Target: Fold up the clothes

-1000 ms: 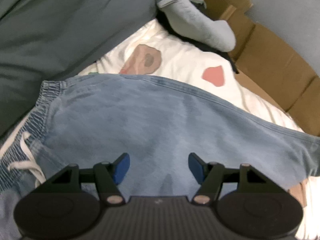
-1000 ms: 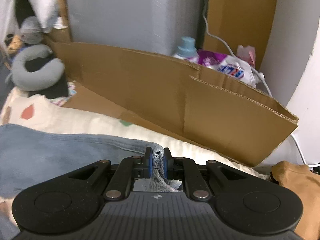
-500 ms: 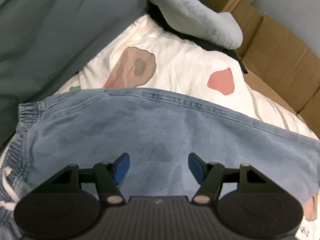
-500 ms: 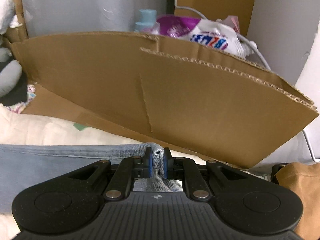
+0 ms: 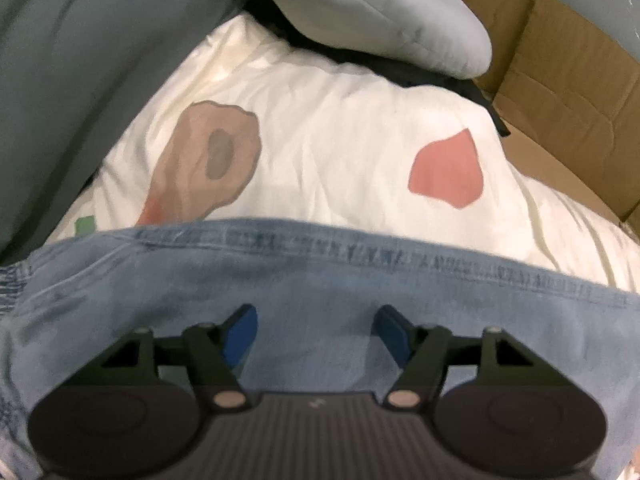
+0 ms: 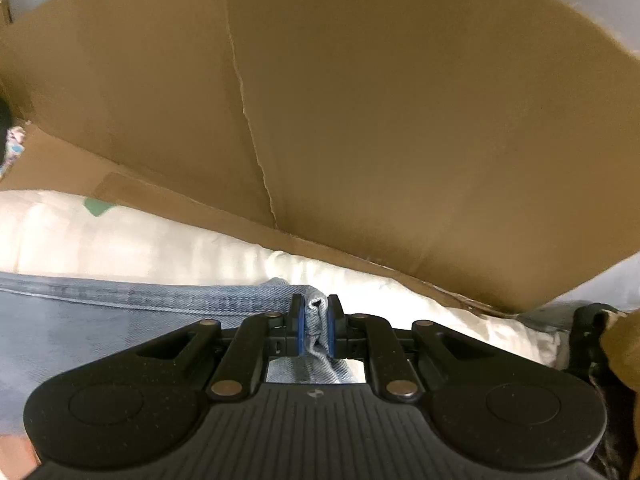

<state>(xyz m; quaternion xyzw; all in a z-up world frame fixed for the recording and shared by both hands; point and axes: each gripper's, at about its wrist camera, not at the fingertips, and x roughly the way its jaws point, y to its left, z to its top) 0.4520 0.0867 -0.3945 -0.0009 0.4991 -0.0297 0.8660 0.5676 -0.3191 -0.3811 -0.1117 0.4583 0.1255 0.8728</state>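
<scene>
Left wrist view shows your left gripper [image 5: 316,330] over the blue jeans [image 5: 320,276], which lie spread across a white bedsheet [image 5: 332,128] printed with coloured shapes. Its jaws stand apart and have just opened a little wider, with only flat denim beneath them. In the right wrist view, your right gripper [image 6: 315,322] has its jaws clamped on a bunched edge of the jeans, facing a cardboard wall [image 6: 400,100].

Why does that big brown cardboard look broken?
The cardboard standing behind the bed has a ragged tear running down its face, from near the top edge to the bottom. Nothing else looks wrong.
</scene>
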